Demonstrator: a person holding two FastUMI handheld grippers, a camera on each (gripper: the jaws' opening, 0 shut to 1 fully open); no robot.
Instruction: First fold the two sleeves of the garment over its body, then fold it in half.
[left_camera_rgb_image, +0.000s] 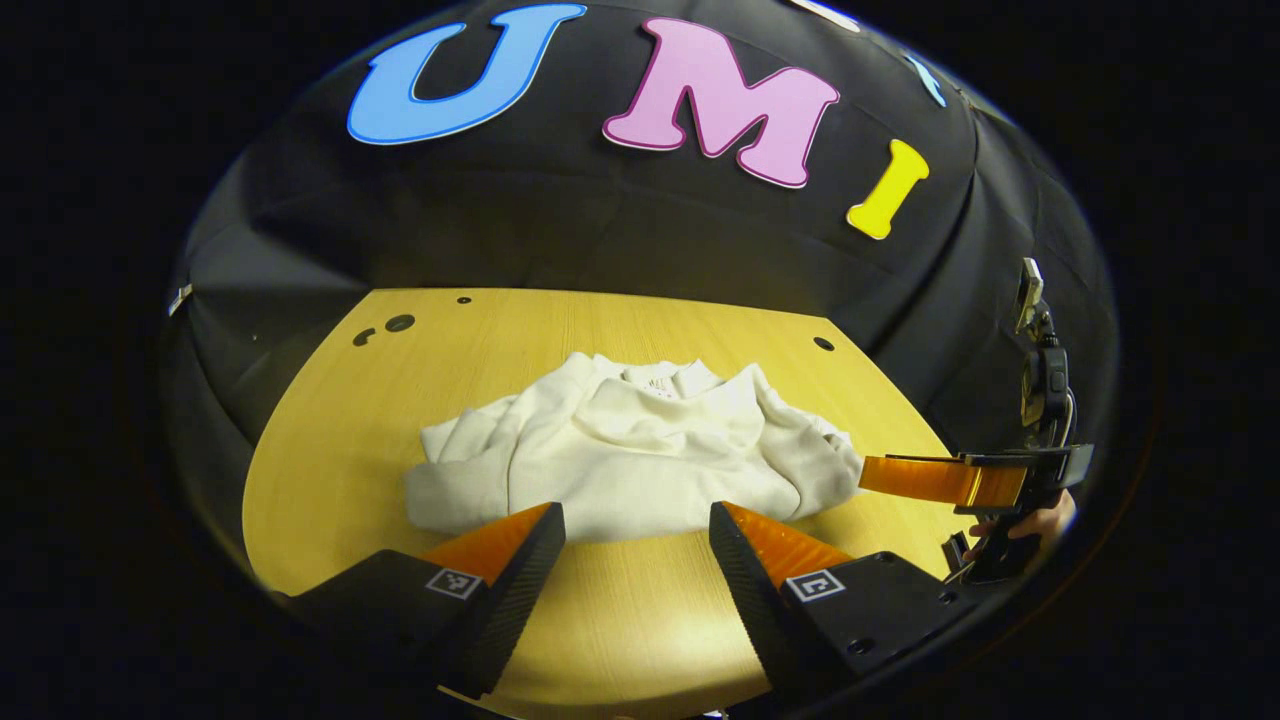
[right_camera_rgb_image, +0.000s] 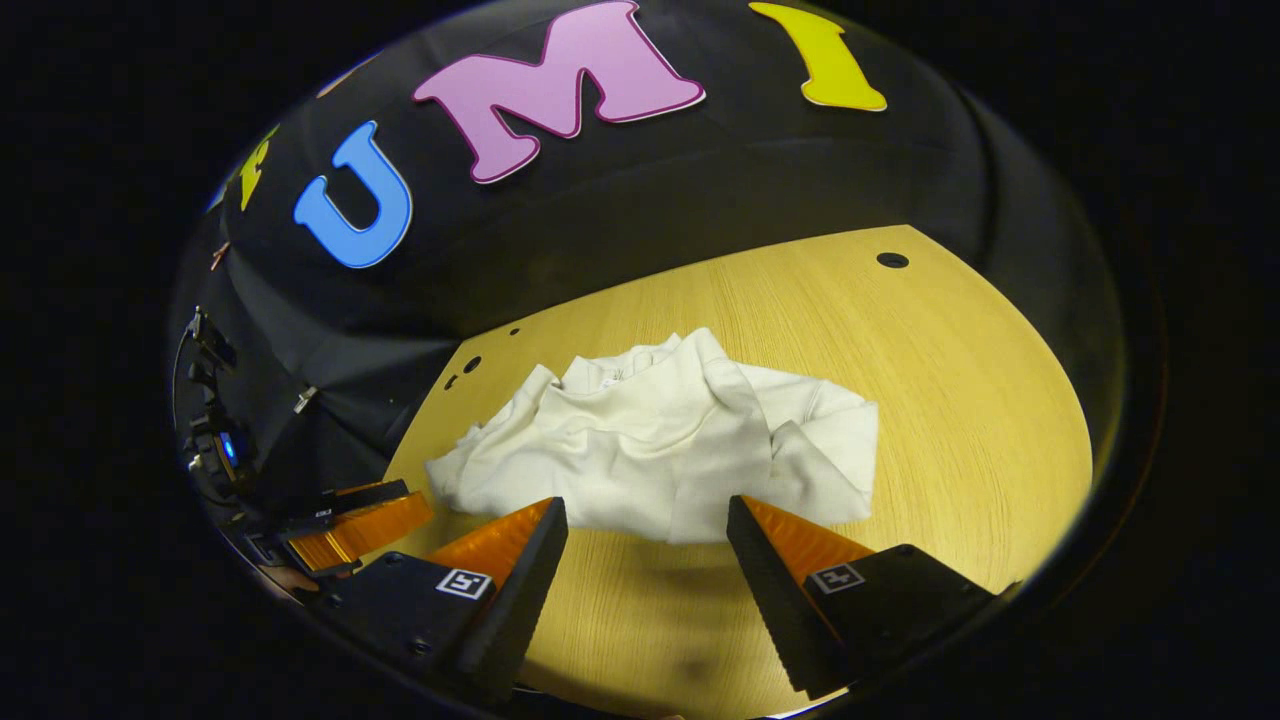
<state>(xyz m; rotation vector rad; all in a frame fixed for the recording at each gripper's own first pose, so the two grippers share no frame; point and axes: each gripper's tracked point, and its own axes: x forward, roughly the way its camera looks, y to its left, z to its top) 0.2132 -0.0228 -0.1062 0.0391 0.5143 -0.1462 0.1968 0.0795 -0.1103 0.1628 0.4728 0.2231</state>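
Observation:
A cream-white garment (left_camera_rgb_image: 630, 450) lies on the wooden table (left_camera_rgb_image: 330, 440), both sleeves lying over its body, collar toward the far wall. In the left gripper view my left gripper (left_camera_rgb_image: 637, 525) stands open just before the garment's near hem, nothing between its fingers. The right gripper (left_camera_rgb_image: 875, 475) shows at the right of that view, held by a hand (left_camera_rgb_image: 1040, 522), its tips close to the garment's right edge. In the right gripper view the garment (right_camera_rgb_image: 670, 440) lies ahead of my open right gripper (right_camera_rgb_image: 647, 520), and the left gripper (right_camera_rgb_image: 400, 515) shows at lower left.
The table (right_camera_rgb_image: 950, 420) has small dark holes (left_camera_rgb_image: 399, 323) near its far corners. The black cloth wall (left_camera_rgb_image: 560, 220) rises right behind the table's far edge. Bare wood lies to either side of the garment.

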